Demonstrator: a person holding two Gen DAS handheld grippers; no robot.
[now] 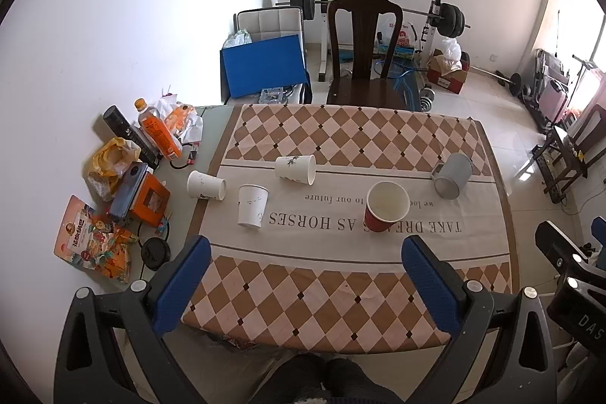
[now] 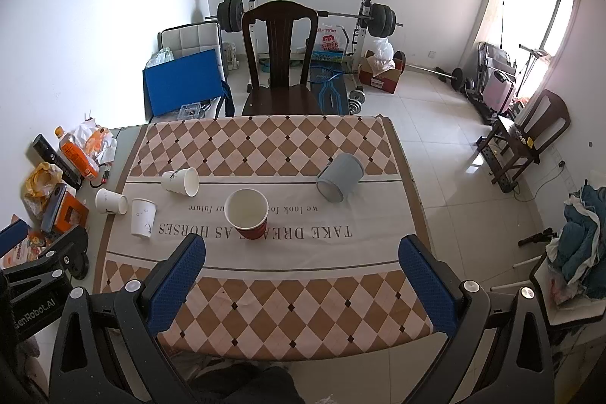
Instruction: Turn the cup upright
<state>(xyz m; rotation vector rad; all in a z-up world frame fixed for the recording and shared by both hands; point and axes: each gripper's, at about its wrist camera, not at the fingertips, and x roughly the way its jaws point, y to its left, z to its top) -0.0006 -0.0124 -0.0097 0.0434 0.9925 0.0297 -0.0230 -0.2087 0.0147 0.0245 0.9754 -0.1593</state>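
The grey mug (image 2: 340, 182) lies on its side on the checked tablecloth (image 2: 288, 305), ahead of the right gripper (image 2: 303, 264) and slightly to its right, well beyond its fingertips. A red cup (image 2: 247, 214) stands upright ahead-left of that gripper. Farther left, two white paper cups (image 1: 206, 185) (image 1: 295, 169) lie tipped; a third (image 1: 252, 206) stands rim-down. Both the right gripper and the left gripper (image 1: 305, 264) hang with jaws wide apart, holding nothing.

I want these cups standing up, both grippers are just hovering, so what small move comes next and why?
Probably lower the open right gripper toward the gray mug: it lies tipped on its side nearest that hand, while the red cup already stands upright.
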